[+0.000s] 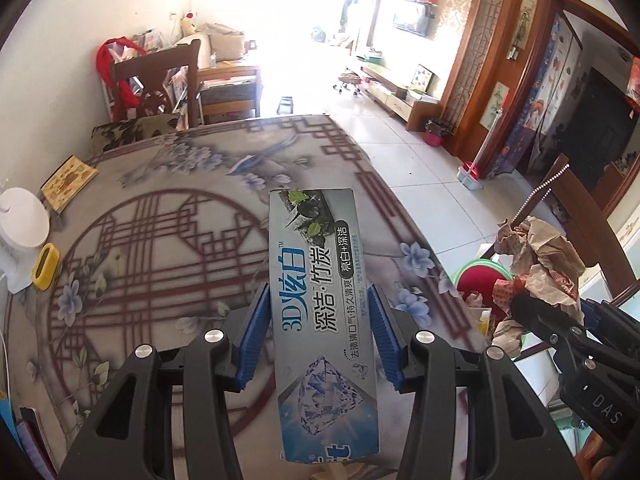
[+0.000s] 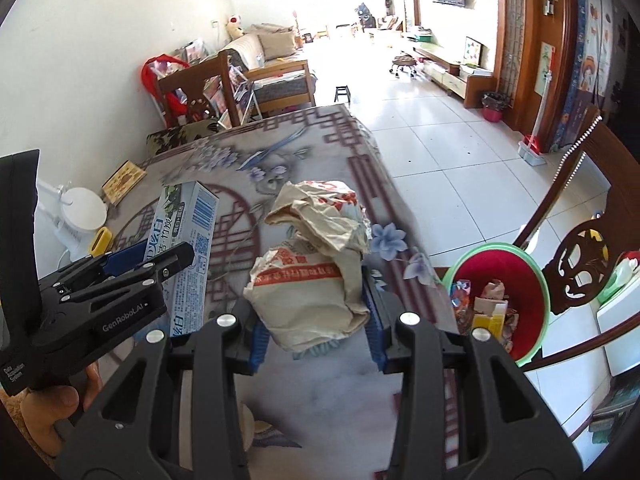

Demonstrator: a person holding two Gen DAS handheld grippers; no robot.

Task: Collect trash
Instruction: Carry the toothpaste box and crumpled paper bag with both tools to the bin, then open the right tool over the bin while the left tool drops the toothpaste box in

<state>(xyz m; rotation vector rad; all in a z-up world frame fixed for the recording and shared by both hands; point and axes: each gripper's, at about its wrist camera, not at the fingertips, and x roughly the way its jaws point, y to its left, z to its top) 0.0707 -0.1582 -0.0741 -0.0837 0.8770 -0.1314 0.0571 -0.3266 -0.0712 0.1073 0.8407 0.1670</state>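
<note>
A: Right, L to R. Surroundings first?

B: Far left of table [image 1: 168, 216]: white round appliance [image 1: 22, 220], yellow item [image 1: 46, 266] just beside it, flat yellow-framed card [image 1: 68, 182] behind. All well clear of both tools. Wooden chair [image 1: 160, 80] at the far table end.

A: Left gripper [image 1: 320, 320]?

B: Blue pads clamped on toothpaste box [image 1: 320, 300], one each side of its narrow width. Box held above the tabletop, long axis running straight out along the fingers, leaf-print end away from camera.

A: Right gripper [image 2: 316, 312]?

B: Fingers closed on crumpled paper bag [image 2: 316, 264], red print on it, wad bulging up and fwd past the pads. Held over the table's right margin.

A: Obstructions, edges?

B: Table's right edge sits just right of the bag. Beyond it, lower: red bin w/ green rim [image 2: 500, 292], already holding wrappers and a yellow carton. Carved chair back [image 2: 576, 264] touches or overlaps the bin's right side – tight there. Tiled floor [image 2: 440, 160] further out open.
</note>
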